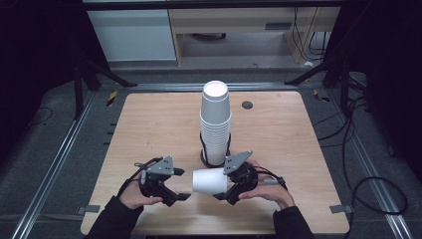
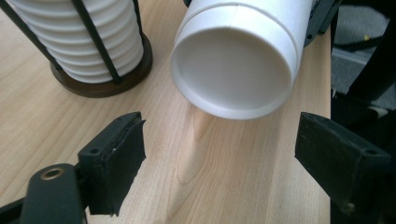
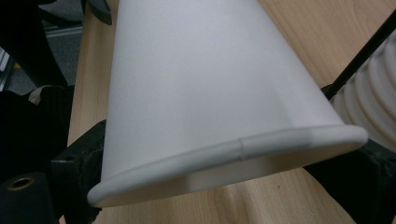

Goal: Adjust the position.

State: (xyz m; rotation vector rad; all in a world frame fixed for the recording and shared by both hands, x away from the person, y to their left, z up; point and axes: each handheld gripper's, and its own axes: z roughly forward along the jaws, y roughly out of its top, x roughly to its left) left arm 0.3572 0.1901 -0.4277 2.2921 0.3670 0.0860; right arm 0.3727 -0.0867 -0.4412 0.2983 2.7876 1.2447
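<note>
High view has the right gripper (image 1: 225, 191) holding a white paper cup (image 1: 209, 181) sideways just above the table (image 1: 149, 129), in front of the tall cup stack (image 1: 215, 124) sitting in its wire holder (image 1: 215, 158). Its jaws are clamped on the cup near the rim end, and the closed bottom points toward the left gripper (image 1: 180, 184), which is wide open and empty, just beside it. Looks to me like a handover step, one cup pulled for passing across. Next move probably calls for the left jaws to slide around the cup's base and squeeze gently so it doesn't crush, before the right lets go.
</note>
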